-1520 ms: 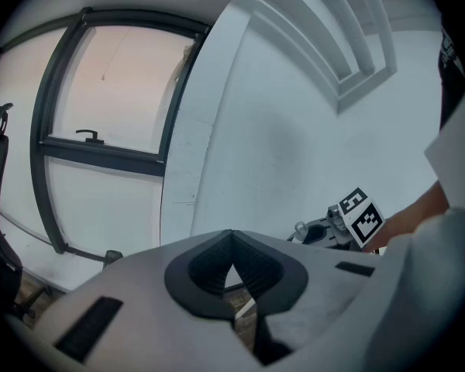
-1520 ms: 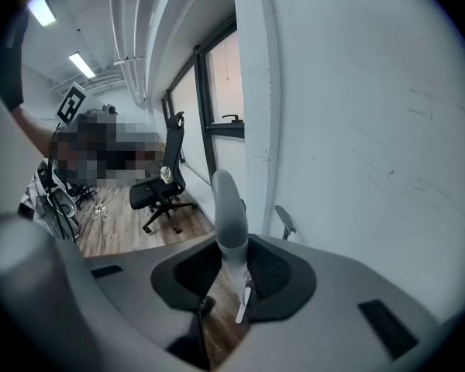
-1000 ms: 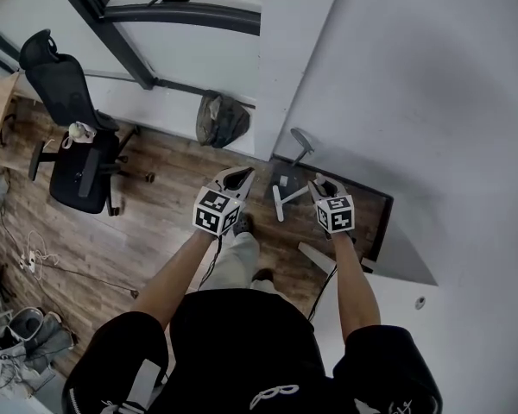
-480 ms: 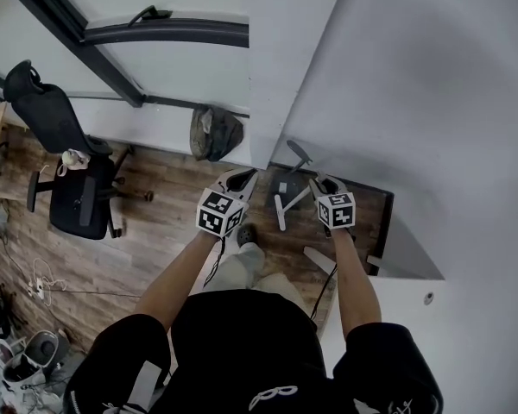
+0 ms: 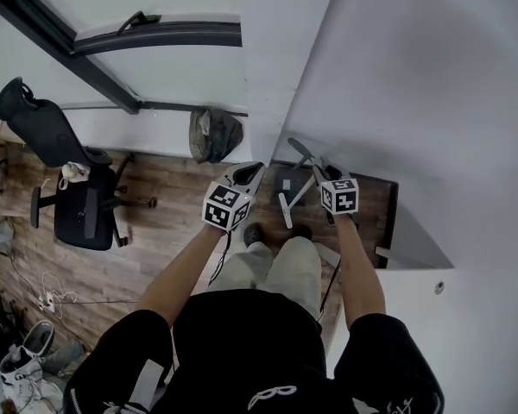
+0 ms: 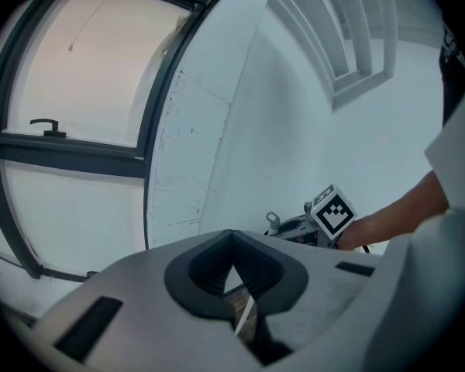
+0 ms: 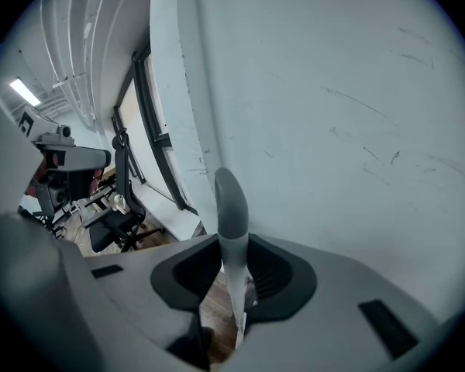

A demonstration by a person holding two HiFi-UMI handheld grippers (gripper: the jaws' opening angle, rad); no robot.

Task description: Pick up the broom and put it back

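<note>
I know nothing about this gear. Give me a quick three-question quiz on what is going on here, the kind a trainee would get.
1. True or false: the right hand-held gripper is clamped on the white broom stick with the grey rounded tip.
2. The left hand-held gripper is: A) shut, gripping nothing; B) clamped on the broom; C) wide open.
3. Which piece of furniture stands on the brown wooden floor to the person's left?
Key: 1 true; 2 A; 3 the black swivel office chair.
</note>
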